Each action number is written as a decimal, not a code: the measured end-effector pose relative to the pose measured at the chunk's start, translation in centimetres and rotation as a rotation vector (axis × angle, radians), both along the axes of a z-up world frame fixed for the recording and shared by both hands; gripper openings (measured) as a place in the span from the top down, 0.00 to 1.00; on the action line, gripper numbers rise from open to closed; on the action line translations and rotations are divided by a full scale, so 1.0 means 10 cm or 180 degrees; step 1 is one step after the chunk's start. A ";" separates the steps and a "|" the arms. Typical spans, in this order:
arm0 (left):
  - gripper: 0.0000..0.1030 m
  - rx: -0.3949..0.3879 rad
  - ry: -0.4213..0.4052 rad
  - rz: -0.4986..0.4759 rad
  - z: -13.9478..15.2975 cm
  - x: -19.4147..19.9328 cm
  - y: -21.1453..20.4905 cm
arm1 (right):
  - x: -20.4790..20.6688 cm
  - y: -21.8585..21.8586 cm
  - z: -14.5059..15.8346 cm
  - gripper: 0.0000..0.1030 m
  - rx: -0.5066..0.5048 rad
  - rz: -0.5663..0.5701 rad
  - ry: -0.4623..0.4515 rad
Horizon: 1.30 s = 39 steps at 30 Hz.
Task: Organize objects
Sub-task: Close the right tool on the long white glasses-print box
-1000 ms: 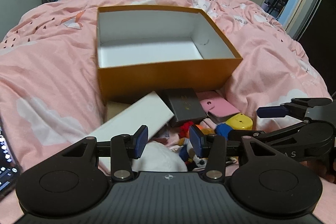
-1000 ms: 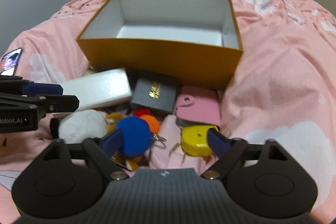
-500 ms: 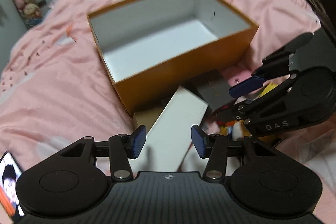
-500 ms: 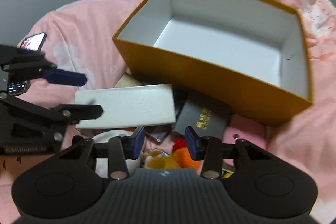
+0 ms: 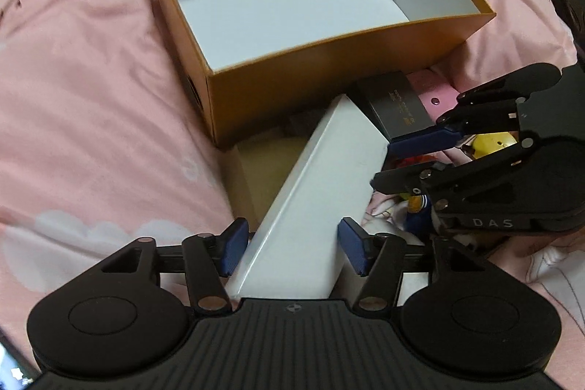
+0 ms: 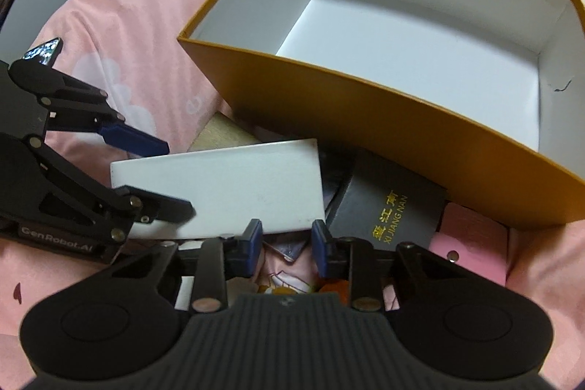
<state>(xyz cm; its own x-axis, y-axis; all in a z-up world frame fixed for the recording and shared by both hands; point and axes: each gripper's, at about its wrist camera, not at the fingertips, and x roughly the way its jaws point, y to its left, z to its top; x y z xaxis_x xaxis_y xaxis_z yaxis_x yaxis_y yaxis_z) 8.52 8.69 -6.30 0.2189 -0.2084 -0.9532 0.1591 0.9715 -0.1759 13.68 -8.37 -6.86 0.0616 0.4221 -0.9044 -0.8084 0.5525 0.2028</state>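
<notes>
We are at the pickup step: our left gripper, jaws opening, straddles the near end of the white box at lower centre, pads not yet pressing. Our right gripper, jaws closing with no object gripped, hangs over the clutter beside the black box. Next, we judge, squeeze and lift toward the empty orange box above. A second ago both grippers were farther back.

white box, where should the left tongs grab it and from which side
Probably across its narrow width at the near end, coming down from above: the white box is long and flat-sided, tilted over the clutter, and the opening left tongs already straddle that end.
</notes>
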 end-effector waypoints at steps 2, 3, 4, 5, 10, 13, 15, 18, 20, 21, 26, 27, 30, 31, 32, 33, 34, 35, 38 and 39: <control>0.29 -0.0082 0.0096 0.0034 -0.07 0.01 0.01 | 0.01 0.04 -0.03 0.70 0.0012 -0.0011 0.0026; 0.29 -0.0111 0.0117 0.0057 -0.07 0.00 0.02 | 0.02 0.05 -0.04 0.70 0.0018 -0.0017 0.0029; 0.34 -0.0136 0.0106 0.0081 -0.06 -0.01 0.03 | 0.02 0.06 -0.05 0.70 0.0026 -0.0028 0.0028; 0.36 -0.0132 0.0068 0.0113 -0.03 -0.03 0.02 | 0.02 0.06 -0.05 0.70 0.0032 -0.0037 0.0027; 0.54 0.0017 -0.0206 0.0232 0.21 -0.19 -0.05 | -0.03 0.02 -0.02 0.70 0.0021 -0.0081 -0.0018; 0.62 0.0104 -0.0357 0.0279 0.32 -0.30 -0.13 | -0.05 -0.05 0.05 0.69 0.0038 -0.0158 -0.0100; 0.65 0.0119 -0.0462 0.0313 0.39 -0.35 -0.17 | -0.04 -0.13 0.10 0.69 0.0085 -0.0272 -0.0154; 0.65 0.0022 -0.0621 0.0325 0.46 -0.42 -0.25 | -0.01 -0.26 0.18 0.59 0.0176 -0.0484 -0.0140; 0.65 0.0010 -0.0685 0.0289 0.48 -0.44 -0.34 | 0.02 -0.35 0.24 0.48 0.0266 -0.0662 -0.0078; 0.65 -0.0015 -0.0693 0.0277 0.46 -0.44 -0.39 | 0.03 -0.40 0.26 0.47 0.0310 -0.0757 -0.0047; 0.65 -0.0115 -0.0683 0.0387 0.34 -0.46 -0.46 | 0.01 -0.58 0.31 0.42 0.0492 -0.1080 0.0102; 0.65 -0.0138 -0.0688 0.0404 0.33 -0.46 -0.44 | 0.01 -0.61 0.29 0.42 0.0522 -0.1128 0.0173; 0.65 -0.0155 -0.0707 0.0437 0.30 -0.46 -0.42 | 0.05 -0.64 0.18 0.40 0.0610 -0.1236 0.0522; 0.65 -0.0133 -0.0710 0.0442 0.30 -0.46 -0.43 | 0.07 -0.63 0.12 0.40 0.0624 -0.1273 0.0659; 0.65 -0.0099 -0.0712 0.0449 0.28 -0.46 -0.44 | 0.09 -0.63 0.07 0.40 0.0639 -0.1314 0.0798; 0.65 -0.0069 -0.0712 0.0451 0.27 -0.46 -0.44 | 0.11 -0.63 0.01 0.40 0.0659 -0.1363 0.0953; 0.65 -0.0051 -0.0715 0.0449 0.26 -0.48 -0.43 | 0.12 -0.62 -0.06 0.40 0.0683 -0.1408 0.1103; 0.65 -0.0041 -0.0718 0.0452 0.25 -0.48 -0.42 | 0.14 -0.59 -0.11 0.40 0.0702 -0.1446 0.1217; 0.65 -0.0059 -0.0718 0.0454 0.23 -0.47 -0.41 | 0.17 -0.52 -0.17 0.40 0.0762 -0.1519 0.1423; 0.65 -0.0072 -0.0715 0.0447 0.23 -0.47 -0.40 | 0.18 -0.49 -0.19 0.40 0.0791 -0.1517 0.1489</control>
<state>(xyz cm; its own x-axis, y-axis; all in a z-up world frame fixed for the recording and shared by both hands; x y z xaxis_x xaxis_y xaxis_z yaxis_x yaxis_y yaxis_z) 3.78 4.73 -3.98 0.4528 -0.1815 -0.8729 0.0604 0.9830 -0.1731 15.44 -13.22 -8.75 -0.0803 0.6430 -0.7616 -0.2879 0.7166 0.6353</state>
